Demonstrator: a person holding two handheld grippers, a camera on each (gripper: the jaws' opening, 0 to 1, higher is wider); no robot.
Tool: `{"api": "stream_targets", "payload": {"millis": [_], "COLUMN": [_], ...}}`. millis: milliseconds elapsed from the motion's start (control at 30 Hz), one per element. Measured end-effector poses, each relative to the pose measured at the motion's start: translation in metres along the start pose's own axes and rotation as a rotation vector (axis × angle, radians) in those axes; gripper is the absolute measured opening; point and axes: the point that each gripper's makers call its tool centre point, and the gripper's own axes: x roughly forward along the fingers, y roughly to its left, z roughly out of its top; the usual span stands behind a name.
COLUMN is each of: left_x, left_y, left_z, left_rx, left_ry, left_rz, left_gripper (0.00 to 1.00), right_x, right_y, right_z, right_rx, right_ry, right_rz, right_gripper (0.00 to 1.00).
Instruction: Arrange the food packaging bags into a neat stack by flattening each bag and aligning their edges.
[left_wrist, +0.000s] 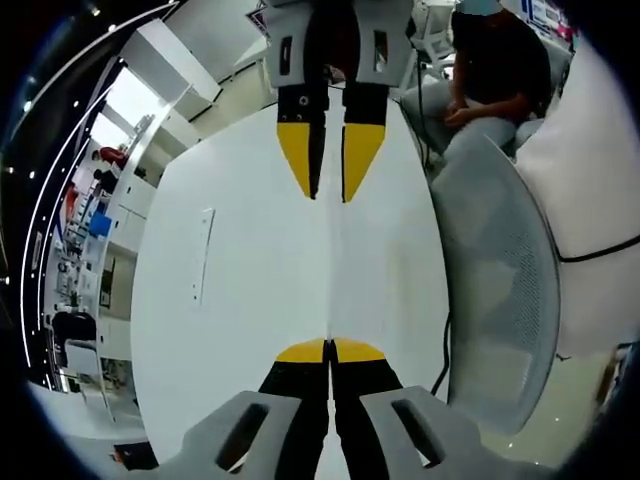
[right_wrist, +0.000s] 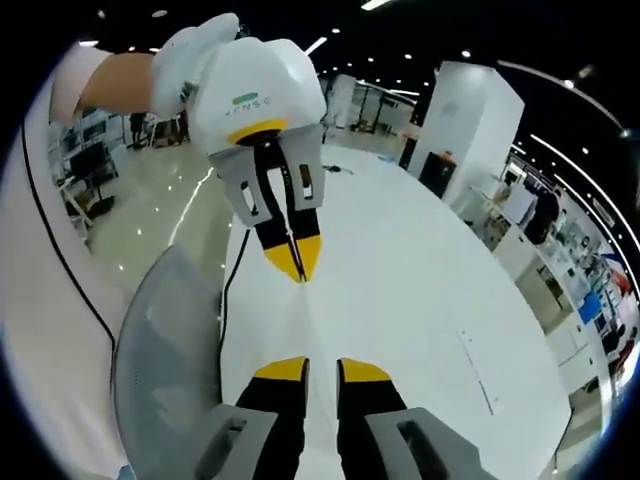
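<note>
My left gripper (left_wrist: 329, 346) rises over a white table (left_wrist: 250, 330) with its yellow-tipped jaws pressed together and nothing visible between them. Facing it tip to tip from the far side is my right gripper (left_wrist: 328, 197), its jaws a narrow gap apart. In the right gripper view, my right gripper (right_wrist: 323, 366) stands slightly open and empty, and the left gripper (right_wrist: 298, 276) points down at it, shut, held by a gloved hand (right_wrist: 195, 50). A faint straight line runs along the table (right_wrist: 420, 300) between the two grippers.
A grey mesh chair (left_wrist: 500, 300) (right_wrist: 165, 350) stands against the table's edge. Behind it sits a person (left_wrist: 490, 70). A narrow flat strip (left_wrist: 203, 255) (right_wrist: 478, 372) lies in the tabletop. A black cable (right_wrist: 228, 290) hangs at the table edge.
</note>
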Motion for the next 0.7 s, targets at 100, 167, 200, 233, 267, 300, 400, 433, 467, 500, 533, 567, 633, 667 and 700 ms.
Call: {"api": "stream_targets", "payload": {"millis": [100,167,200,233,267,300,400,433,467,500,533,567,633,667,700], "left_x": [-0.0003,-0.0009,-0.001,-0.0003,-0.0003,-0.0004,-0.0005,-0.0007,-0.0007,-0.0007,-0.0006,-0.0007,-0.001,-0.0013,-0.0016], "left_y": [-0.0002,-0.0002,0.0,0.0004,0.0004,0.0002,-0.0002,-0.0006,-0.0013,-0.0017,-0.0024,-0.0029,-0.0032,-0.0031,-0.0029], "left_z": [0.0009,0.0019,0.0021,0.0021,0.0023,0.0027,0.0024,0.0024,0.0021,0.0019,0.0014,0.0016,0.002,0.0023,0.0028], "left_rx": [0.002,0.0,0.0,0.001,0.0,-0.001,0.001,-0.001,-0.003,-0.003,-0.003,-0.002,-0.002,-0.002,-0.001], "left_ry": [-0.001,-0.005,-0.005,-0.007,-0.007,-0.008,-0.007,-0.007,-0.007,-0.006,-0.005,-0.005,-0.005,-0.005,-0.005], "left_rz": [0.001,0.002,0.002,0.004,0.005,0.005,0.005,0.005,0.003,0.003,0.003,0.002,0.002,0.002,0.003], "left_gripper": [0.0,0.0,0.0,0.0,0.0,0.0,0.0,0.0,0.0,0.0,0.0,0.0,0.0,0.0,0.0], "right_x": [0.0002,0.0022,0.0024,0.0032,0.0044,0.0051,0.0072,0.0075,0.0086,0.0091,0.0092,0.0093,0.0099,0.0094,0.0094], "right_y": [0.0002,-0.0004,0.0,0.0,-0.0004,-0.0003,0.002,0.0025,0.0035,0.0045,0.0049,0.0049,0.0055,0.0043,0.0043], "right_z": [0.0012,0.0009,0.0007,0.0,-0.001,-0.0015,-0.0034,-0.0038,-0.0042,-0.0043,-0.0045,-0.0047,-0.0055,-0.0061,-0.0063], "right_rx": [0.0,-0.005,-0.01,-0.017,-0.021,-0.023,-0.029,-0.031,-0.035,-0.038,-0.038,-0.039,-0.045,-0.044,-0.042], "right_ry": [0.0,0.008,0.012,0.017,0.021,0.022,0.032,0.035,0.039,0.04,0.042,0.043,0.049,0.051,0.052], "right_rz": [0.001,0.003,0.005,0.004,0.005,0.006,0.01,0.009,0.011,0.015,0.016,0.017,0.018,0.016,0.017], "right_gripper": [0.06,0.06,0.06,0.05,0.05,0.05,0.05,0.04,0.04,0.04,0.04,0.04,0.04,0.04,0.04]}}
